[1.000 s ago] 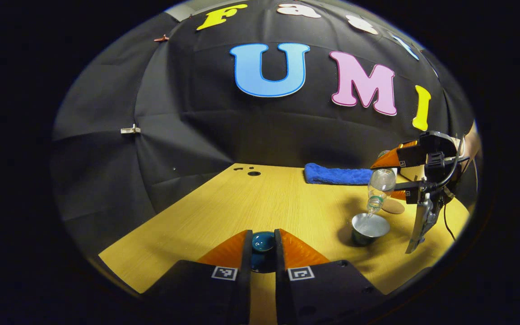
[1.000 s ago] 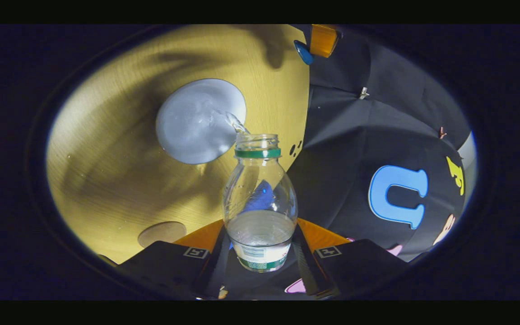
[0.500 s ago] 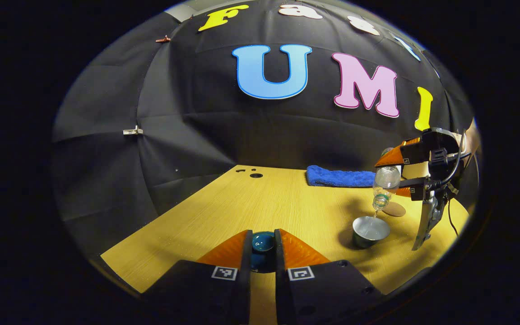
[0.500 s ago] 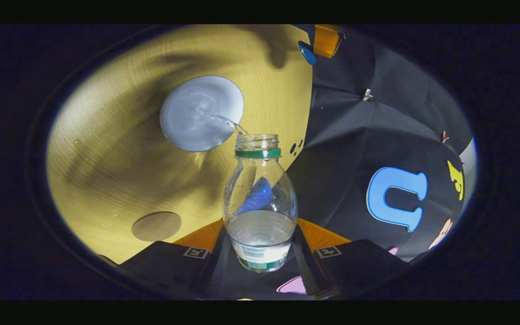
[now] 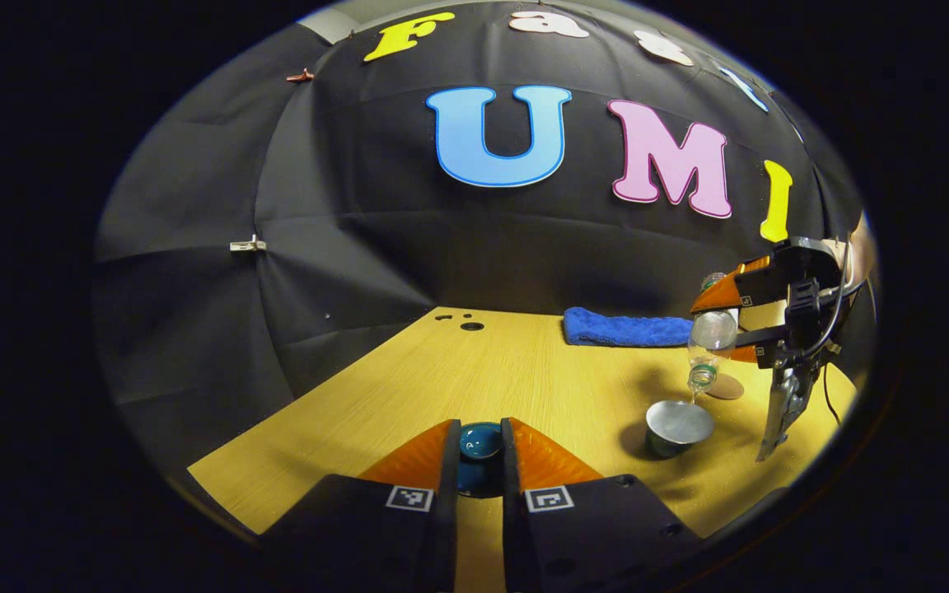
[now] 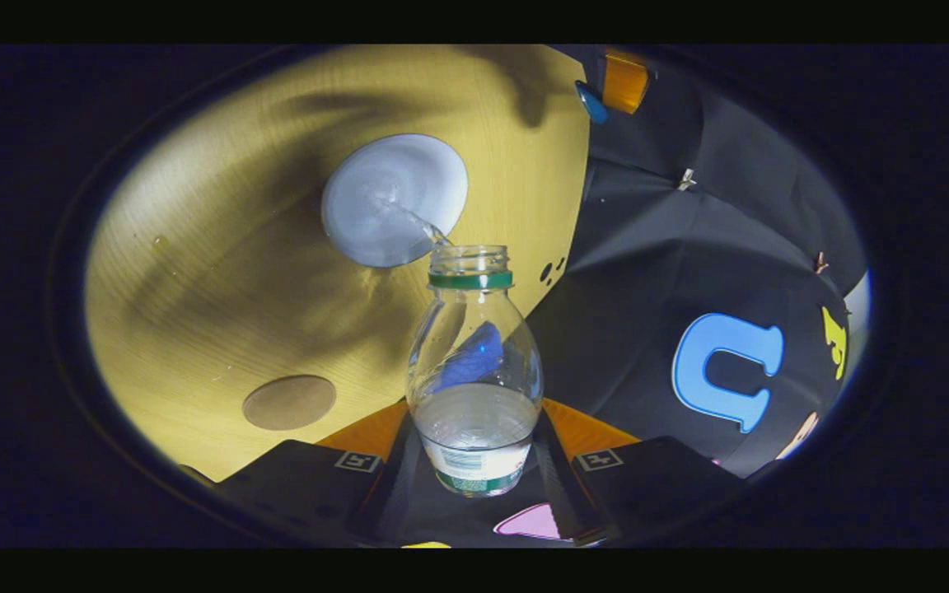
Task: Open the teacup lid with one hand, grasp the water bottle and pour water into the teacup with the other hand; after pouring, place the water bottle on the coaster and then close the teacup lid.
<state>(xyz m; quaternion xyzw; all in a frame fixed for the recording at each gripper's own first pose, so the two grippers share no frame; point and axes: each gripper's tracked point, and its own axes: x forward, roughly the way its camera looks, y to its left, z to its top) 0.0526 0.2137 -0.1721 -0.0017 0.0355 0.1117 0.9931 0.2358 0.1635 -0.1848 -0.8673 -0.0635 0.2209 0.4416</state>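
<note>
Over the wooden table (image 5: 441, 371), the left tool (image 5: 480, 449) clamps the lid (image 5: 480, 441), the right tool (image 6: 474, 461) the pouring bottle (image 6: 474, 371).

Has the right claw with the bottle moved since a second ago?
Yes. In the left gripper view the bottle sits higher above the teacup than before, mouth still over it.

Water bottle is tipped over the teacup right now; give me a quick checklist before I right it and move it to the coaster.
1. Right gripper clamped on the water bottle: ok.
2. Stream landing inside the teacup: ok.
3. Teacup full enough to stop: cannot tell.
4. Coaster bare and ready for the bottle: ok.
5. Left gripper holding the teacup lid away from the cup: ok.
6. Spilled water on the table: cannot tell.
</note>
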